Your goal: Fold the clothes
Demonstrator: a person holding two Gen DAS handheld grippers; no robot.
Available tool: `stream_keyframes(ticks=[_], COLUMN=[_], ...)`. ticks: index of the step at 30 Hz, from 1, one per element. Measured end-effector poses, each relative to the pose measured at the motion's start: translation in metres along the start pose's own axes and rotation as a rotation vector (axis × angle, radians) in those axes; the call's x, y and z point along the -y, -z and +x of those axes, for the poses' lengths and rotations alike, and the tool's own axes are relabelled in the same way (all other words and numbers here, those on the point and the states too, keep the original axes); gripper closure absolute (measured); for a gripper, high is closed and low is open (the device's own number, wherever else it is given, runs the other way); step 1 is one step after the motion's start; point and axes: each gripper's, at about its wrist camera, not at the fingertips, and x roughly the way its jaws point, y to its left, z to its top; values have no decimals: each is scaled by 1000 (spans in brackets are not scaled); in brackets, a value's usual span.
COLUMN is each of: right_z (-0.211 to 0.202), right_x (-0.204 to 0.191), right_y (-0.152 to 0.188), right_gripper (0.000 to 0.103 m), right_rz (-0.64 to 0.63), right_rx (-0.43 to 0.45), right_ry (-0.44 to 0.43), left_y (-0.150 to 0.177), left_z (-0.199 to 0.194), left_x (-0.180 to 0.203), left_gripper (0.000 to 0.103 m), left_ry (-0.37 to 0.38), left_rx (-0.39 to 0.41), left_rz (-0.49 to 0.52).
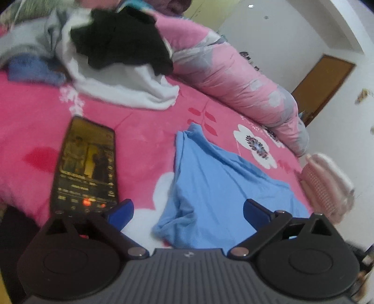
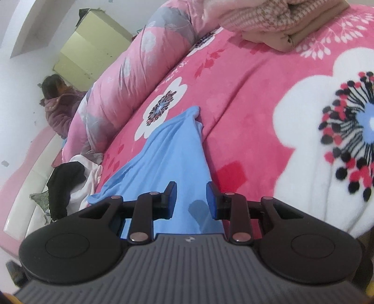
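Note:
A light blue garment (image 1: 210, 187) lies crumpled on the pink flowered blanket (image 1: 145, 140), one end drawn to a point. My left gripper (image 1: 188, 214) is open, its blue fingers wide apart just above the garment's near edge. In the right wrist view the same blue garment (image 2: 168, 159) stretches away from my right gripper (image 2: 191, 201), which is open with a narrower gap and hovers over the cloth. Neither gripper holds anything.
A phone (image 1: 87, 168) with a lit screen lies left of the garment. A pile of white, black and grey clothes (image 1: 116, 58) sits at the back. A rolled pink quilt (image 1: 233, 77) runs along the bed. Folded pink clothes (image 2: 280, 21) lie beyond. A person (image 2: 58, 103) sits by the wall.

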Motion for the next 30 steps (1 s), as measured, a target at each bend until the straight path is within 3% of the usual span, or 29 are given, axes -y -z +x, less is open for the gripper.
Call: stream_keyframes(ticks=[5, 9, 10, 14, 16, 22, 29, 30], right_z=[2, 0, 0, -1, -1, -1, 3, 3], right_x=[-1, -2, -2, -3, -4, -5, -7, -7], right_y=[7, 10, 10, 10, 10, 10, 9, 9], right_gripper=[76, 76, 76, 76, 76, 76, 76, 76], right_rz=[0, 0, 0, -1, -1, 1, 0, -1], right_rx=[-20, -19, -19, -20, -20, -21, -27, -26], right_ry=[39, 57, 60, 72, 79, 94, 86, 84], left_y=[17, 23, 24, 20, 18, 20, 18, 17], left_z=[4, 16, 18, 26, 28, 29, 35, 35], left_x=[31, 41, 42, 38, 35, 26, 20, 20], left_gripper=[11, 34, 42, 50, 59, 73, 78, 84], left_ry=[-54, -25, -17, 7, 15, 39, 38, 41], left_rx=[66, 45, 38, 17, 5, -40, -52, -51], left_rz=[276, 370, 381, 392, 396, 406, 393, 391])
